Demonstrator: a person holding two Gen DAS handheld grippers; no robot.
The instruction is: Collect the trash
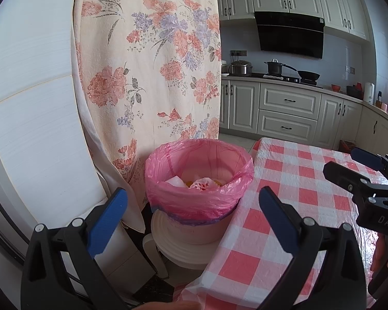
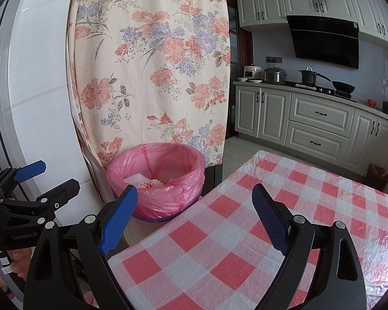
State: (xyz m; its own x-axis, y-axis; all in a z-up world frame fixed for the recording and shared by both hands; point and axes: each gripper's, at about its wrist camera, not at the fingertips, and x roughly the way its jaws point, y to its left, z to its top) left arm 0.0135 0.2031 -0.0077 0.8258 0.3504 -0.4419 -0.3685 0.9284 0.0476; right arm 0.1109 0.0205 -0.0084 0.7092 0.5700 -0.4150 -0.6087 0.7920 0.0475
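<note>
The left gripper (image 1: 192,211) has its two blue-padded fingers (image 1: 108,222) spread wide, and nothing is between them. It hovers over the near corner of the table, pointing toward the bin. The right gripper (image 2: 195,217) is also spread wide and empty; its two blue pads (image 2: 270,222) stand above the checked cloth. Each gripper appears also in the other camera: the right one at the right edge of the left wrist view, the left one at the left edge of the right wrist view, where a part of a hand (image 2: 18,261) holds its handle.

Under both grippers is one table (image 2: 219,245), covered with a red and white checked plastic cloth. I see no loose trash on the part of the cloth that is visible.

Just beside the left edge of the table stands one white trash bin (image 1: 191,230) with one pink bag (image 1: 194,199) folded over its rim. Inside the bag lie a few pieces of trash (image 1: 203,182): white crumpled paper, something orange or yellow, and a pink and white piece; I cannot count them exactly.

Behind the bin hangs one flowered curtain (image 1: 147,59). Farther back is the kitchen counter (image 1: 284,81) with one pot (image 1: 274,67), one frying pan (image 1: 307,74) and two cookers, counted in the right wrist view.
</note>
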